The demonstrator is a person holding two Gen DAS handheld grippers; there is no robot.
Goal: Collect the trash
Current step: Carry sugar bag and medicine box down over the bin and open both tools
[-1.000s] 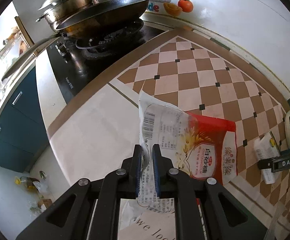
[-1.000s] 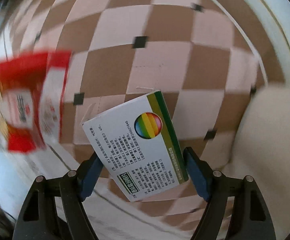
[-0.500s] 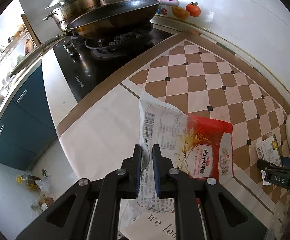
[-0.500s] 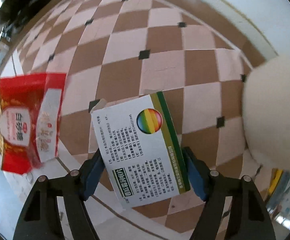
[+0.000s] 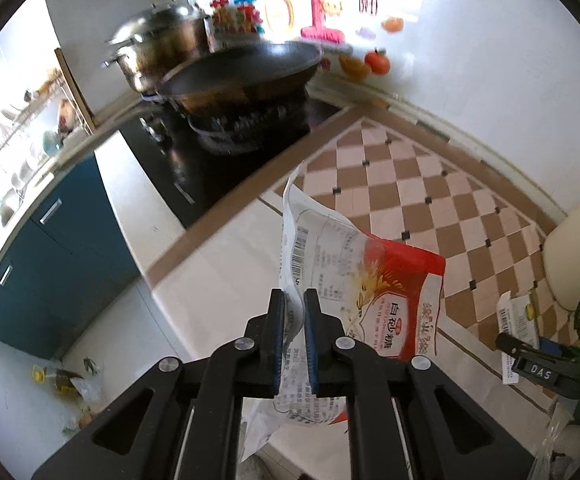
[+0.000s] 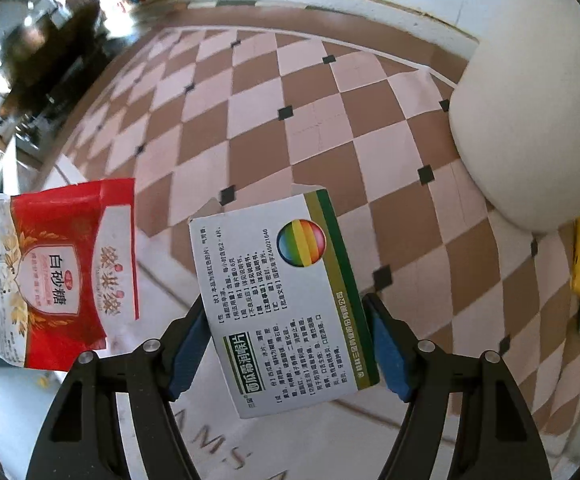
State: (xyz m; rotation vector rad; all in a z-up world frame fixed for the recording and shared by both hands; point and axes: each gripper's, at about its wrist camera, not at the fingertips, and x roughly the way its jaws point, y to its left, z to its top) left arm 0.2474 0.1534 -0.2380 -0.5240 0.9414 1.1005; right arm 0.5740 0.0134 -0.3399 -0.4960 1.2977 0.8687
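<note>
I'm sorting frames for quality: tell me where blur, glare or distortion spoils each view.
Left wrist view: the pots and wall decorations are smeared and overexposed, the sugar bag is sharp, and fisheye bends the counter edges. Right wrist view: the medicine box is crisp; the top-left corner blurs.

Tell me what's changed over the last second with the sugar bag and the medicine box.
Both grippers have lifted away from the checkered countertop, which now looks farther off. The left gripper stays shut on the sugar bag, now hanging clear of the counter. The right gripper has swung and rolled, still clamping the medicine box. Neither item was let go; the wok is unmoved.
</note>
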